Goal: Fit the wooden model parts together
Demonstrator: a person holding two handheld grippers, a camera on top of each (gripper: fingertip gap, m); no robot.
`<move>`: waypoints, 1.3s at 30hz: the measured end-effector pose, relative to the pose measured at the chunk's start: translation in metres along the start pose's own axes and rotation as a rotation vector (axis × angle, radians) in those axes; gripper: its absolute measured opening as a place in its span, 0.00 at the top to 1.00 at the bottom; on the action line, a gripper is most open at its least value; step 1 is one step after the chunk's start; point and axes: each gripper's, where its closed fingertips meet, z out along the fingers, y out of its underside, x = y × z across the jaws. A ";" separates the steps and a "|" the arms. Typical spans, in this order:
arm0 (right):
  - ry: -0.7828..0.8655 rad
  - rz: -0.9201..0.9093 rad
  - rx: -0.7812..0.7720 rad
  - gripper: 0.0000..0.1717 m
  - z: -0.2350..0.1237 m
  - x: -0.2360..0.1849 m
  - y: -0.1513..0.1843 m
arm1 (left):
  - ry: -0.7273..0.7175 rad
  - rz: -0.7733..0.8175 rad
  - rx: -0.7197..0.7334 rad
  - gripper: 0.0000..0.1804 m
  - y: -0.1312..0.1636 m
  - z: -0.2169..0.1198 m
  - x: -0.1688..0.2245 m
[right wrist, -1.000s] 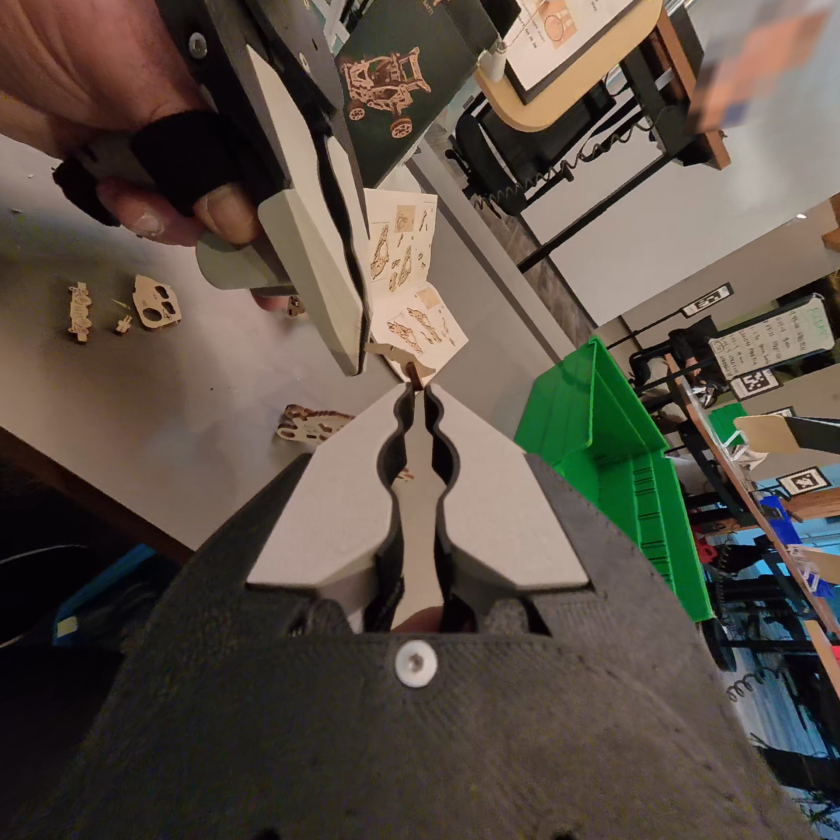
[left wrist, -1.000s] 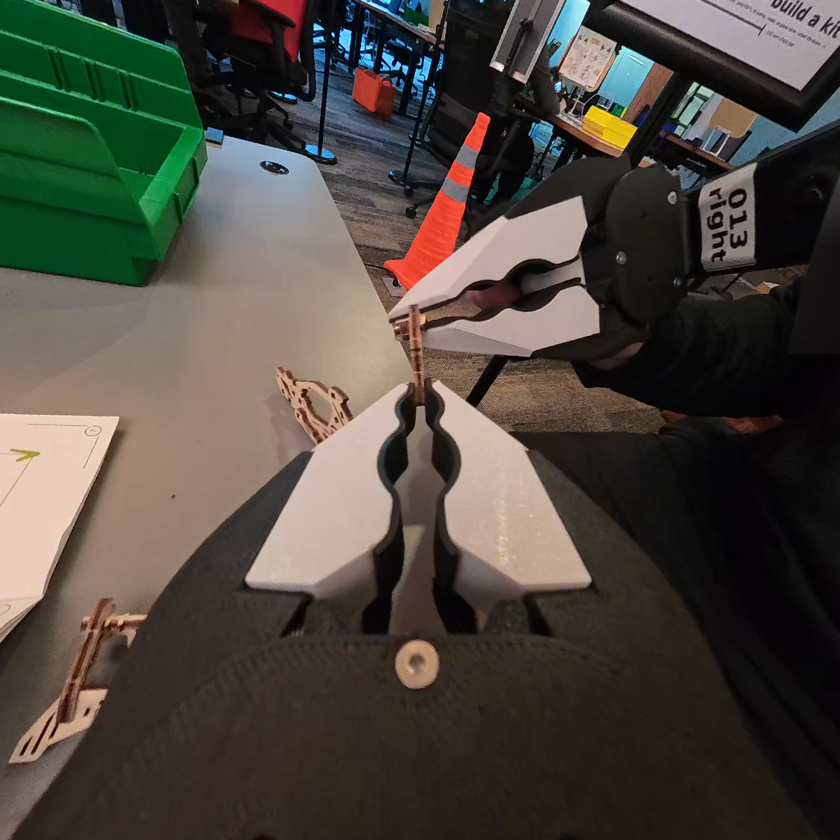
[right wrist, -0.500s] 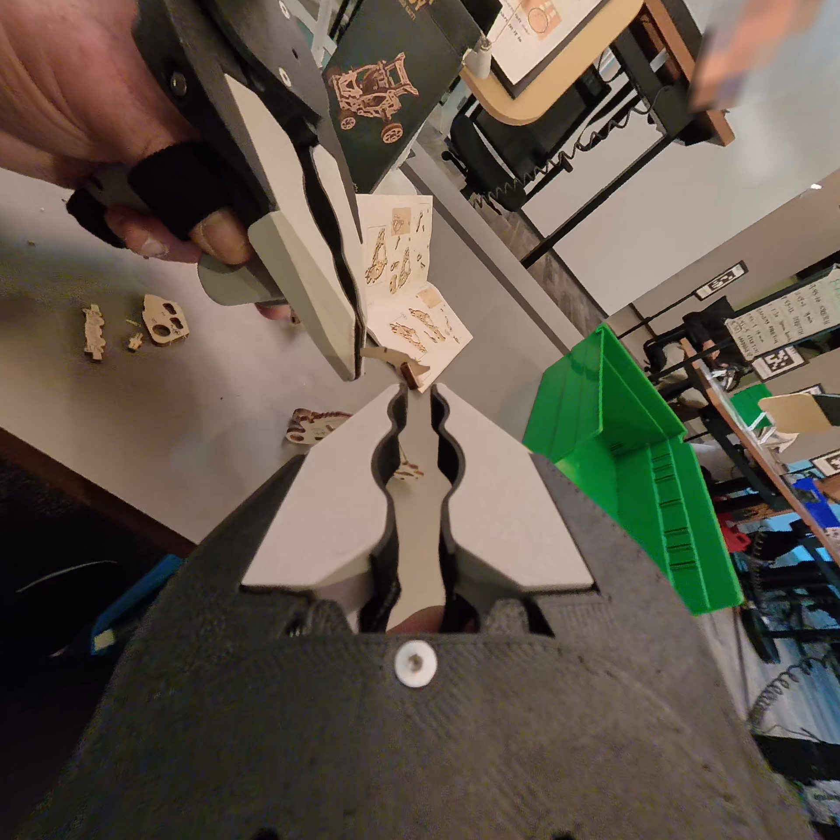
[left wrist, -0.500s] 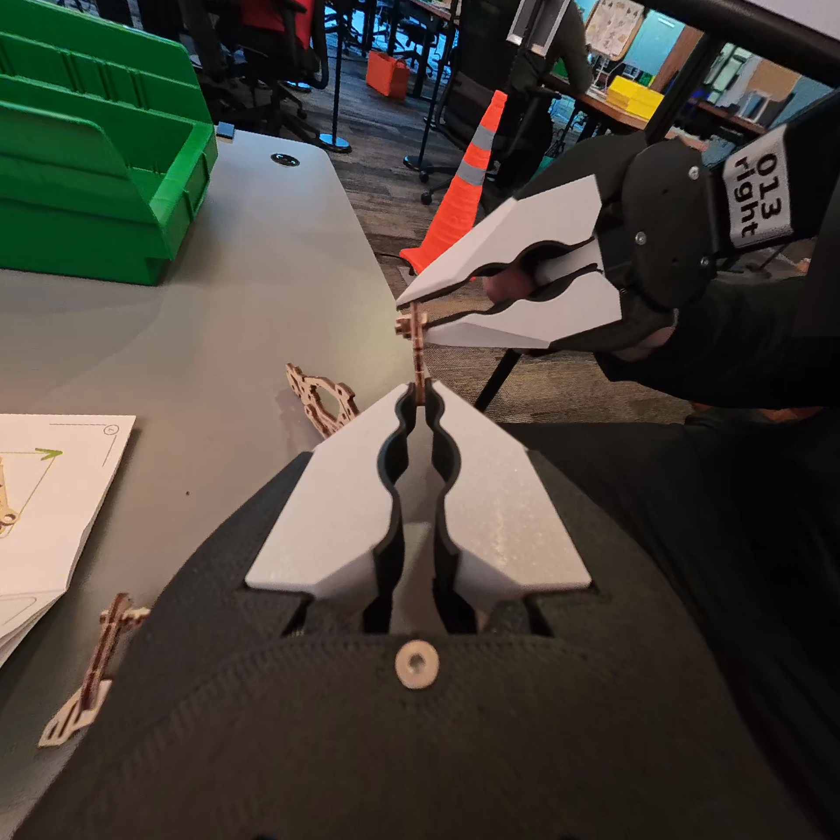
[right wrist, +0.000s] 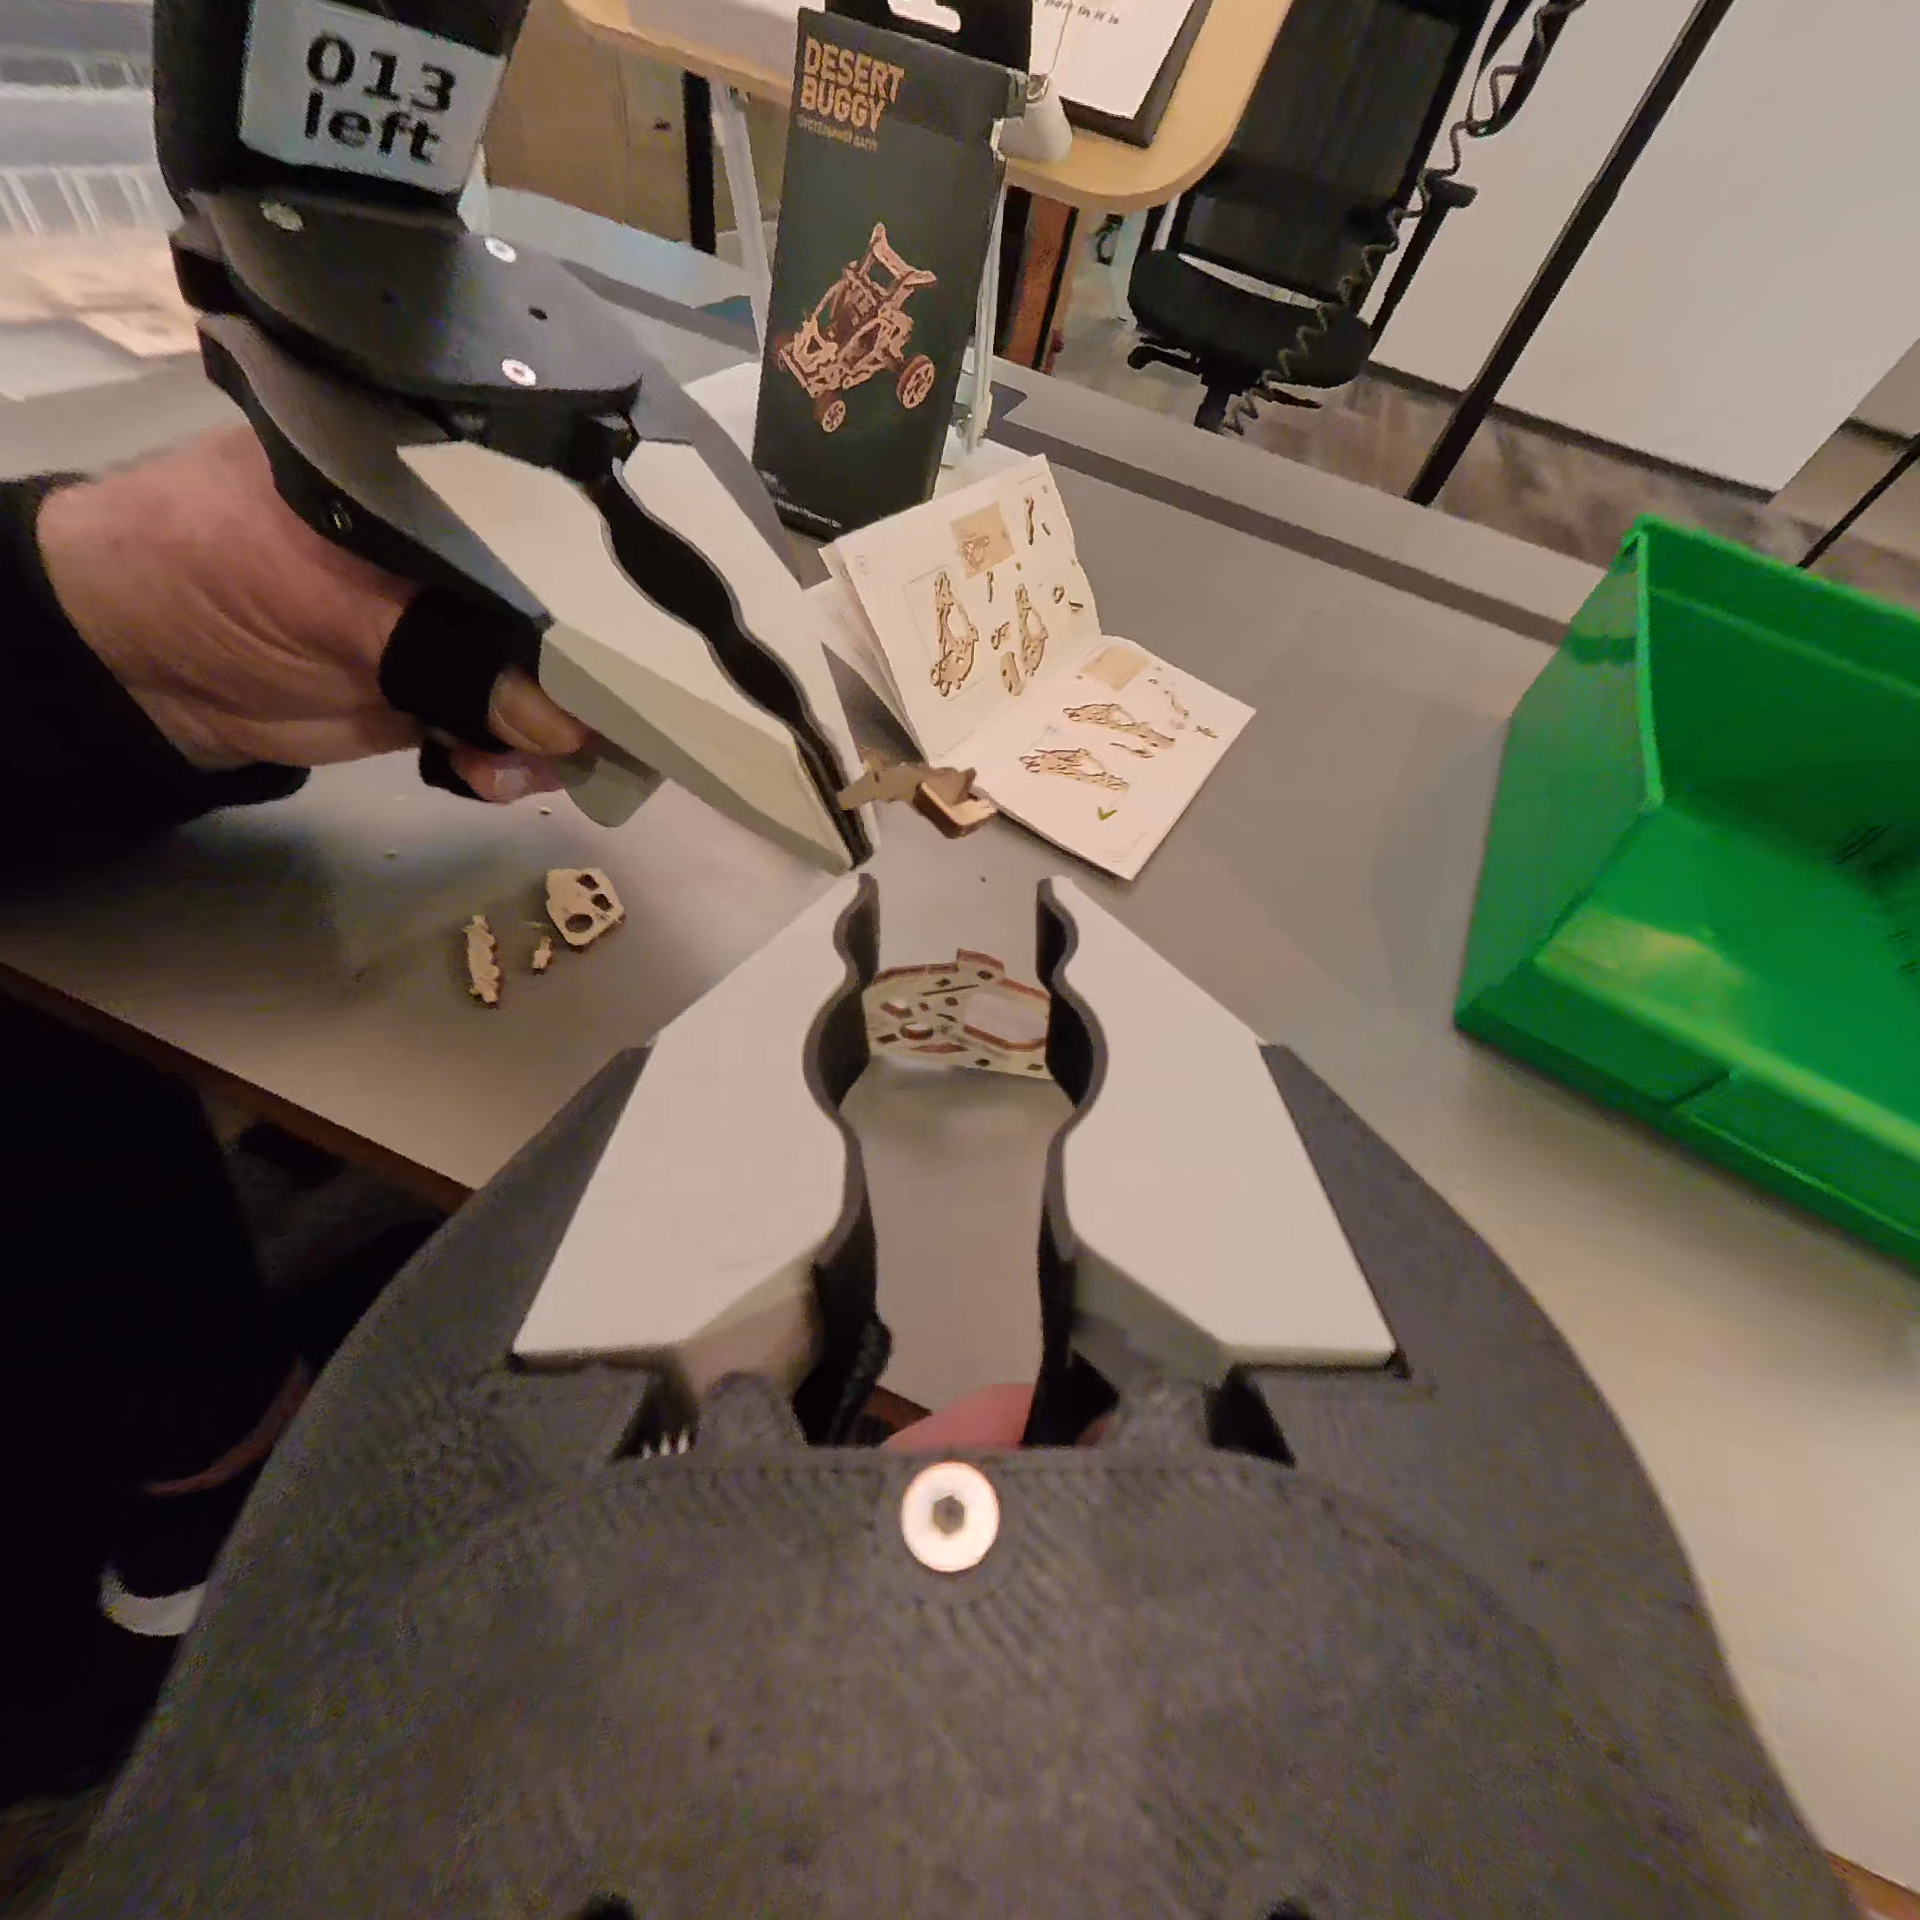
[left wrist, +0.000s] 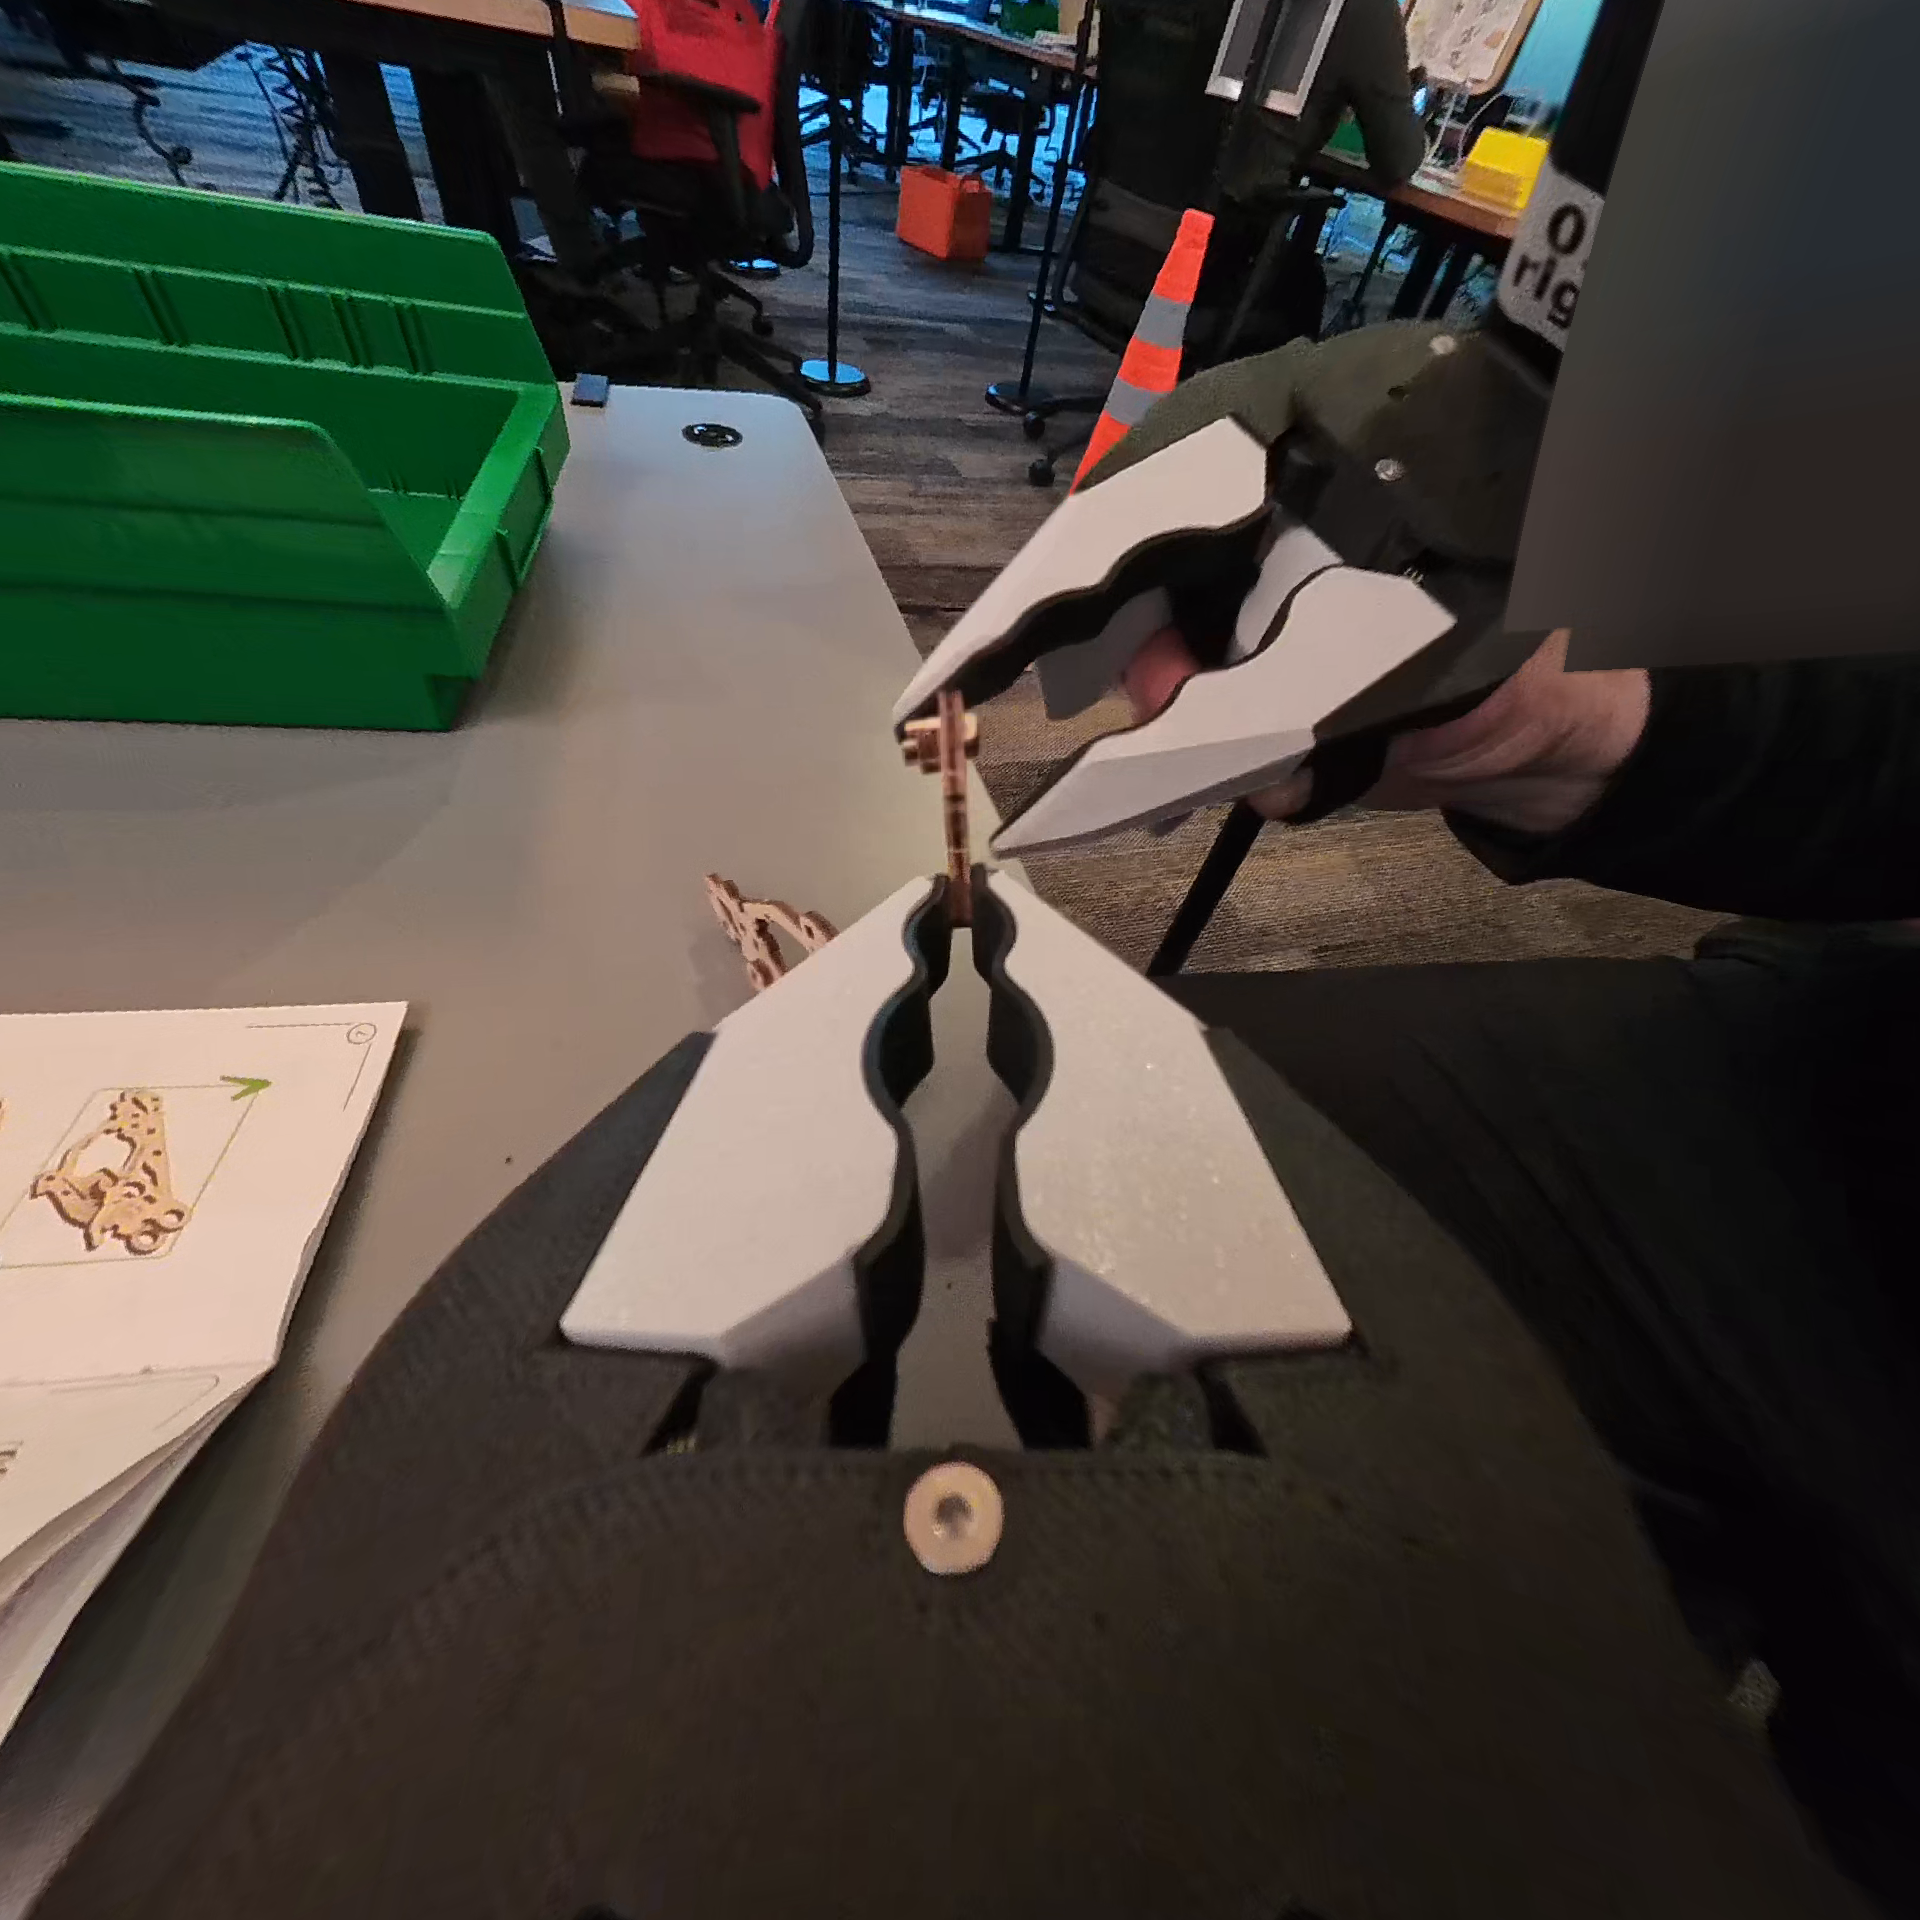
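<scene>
Grey and roomy, the table (left wrist: 540,831) carries a green bin (left wrist: 312,520) and an open instruction booklet (right wrist: 1039,686). Over its near edge the left gripper (left wrist: 958,902) is clenched on a thin wooden strip (left wrist: 954,800), pads pressing its lower end. In the left wrist view the strip stands edge-on, long axis running up from the fingertips, with a small cross piece (left wrist: 935,743) fitted near its top. The right gripper (left wrist: 951,769) is spread wide around that top end, gripping nothing (its upper tip looks very close to the strip). Only the right wrist view shows the strip's flat side, jutting sideways toward the booklet, plus loose wooden parts (right wrist: 561,925) and a cut-out wooden plate (right wrist: 956,1013) lying on the table.
</scene>
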 end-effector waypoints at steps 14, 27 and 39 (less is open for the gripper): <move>-0.228 0.526 0.179 0.89 -0.005 -0.002 -0.019 | -0.082 0.103 0.067 0.99 -0.014 -0.003 -0.003; -0.457 0.906 0.353 0.96 -0.012 -0.001 -0.042 | -0.152 0.251 0.096 0.99 -0.023 -0.002 0.002; -0.421 0.763 0.301 0.96 -0.011 -0.003 -0.043 | -0.236 0.364 0.056 1.00 -0.021 -0.001 -0.001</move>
